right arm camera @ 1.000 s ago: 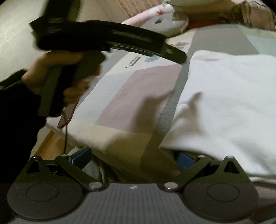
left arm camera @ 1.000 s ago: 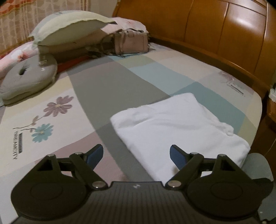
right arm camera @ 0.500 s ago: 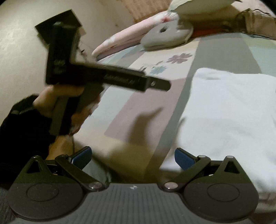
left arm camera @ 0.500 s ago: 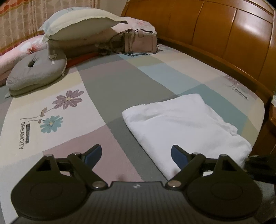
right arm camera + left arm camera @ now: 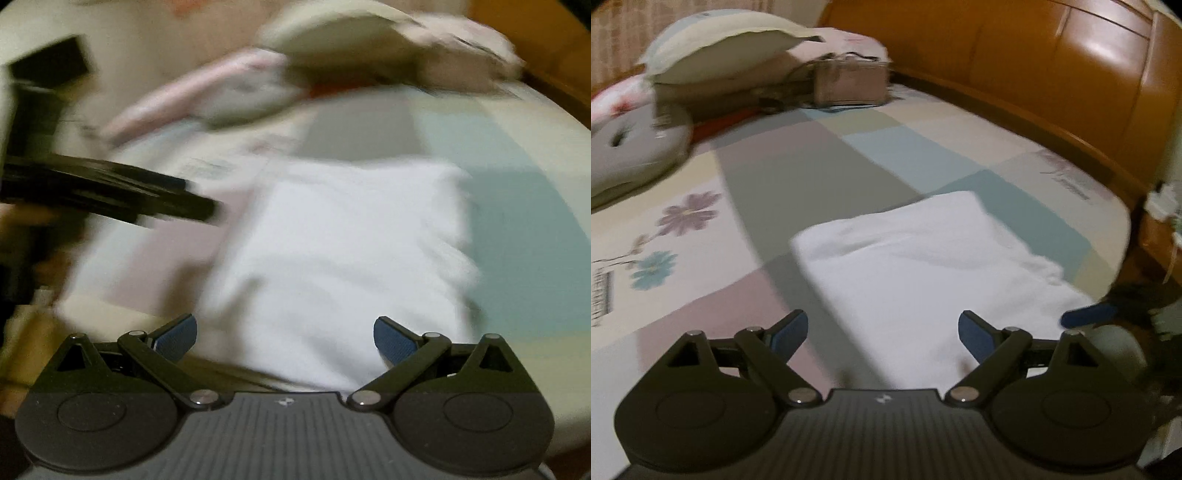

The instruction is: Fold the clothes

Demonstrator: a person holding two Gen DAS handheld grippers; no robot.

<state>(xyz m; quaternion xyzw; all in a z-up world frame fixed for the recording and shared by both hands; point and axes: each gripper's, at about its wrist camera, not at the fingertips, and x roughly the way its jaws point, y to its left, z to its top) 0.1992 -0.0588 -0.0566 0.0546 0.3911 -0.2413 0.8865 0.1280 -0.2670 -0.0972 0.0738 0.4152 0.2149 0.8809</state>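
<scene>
One folded white garment [image 5: 923, 266] is lying on the patchwork bedsheet [image 5: 798, 166], with two grippers hovering at its near end.

Relative to the garment: one left gripper [image 5: 882, 332] is hanging over its near left edge with fingers spread wide and gripping nothing; one right gripper [image 5: 284, 334] is hanging over its near edge, fingers likewise splayed and empty. The garment is sitting close to the bed's near edge, its long axis running from that near edge away toward the far pillows [image 5: 716, 48]. Broad bare sheet is lying open to its left and beyond it; the wooden headboard [image 5: 1052, 62] is rising to its right. One pink bag [image 5: 849, 79] is resting far beyond it. The right wrist view is blurred.
</scene>
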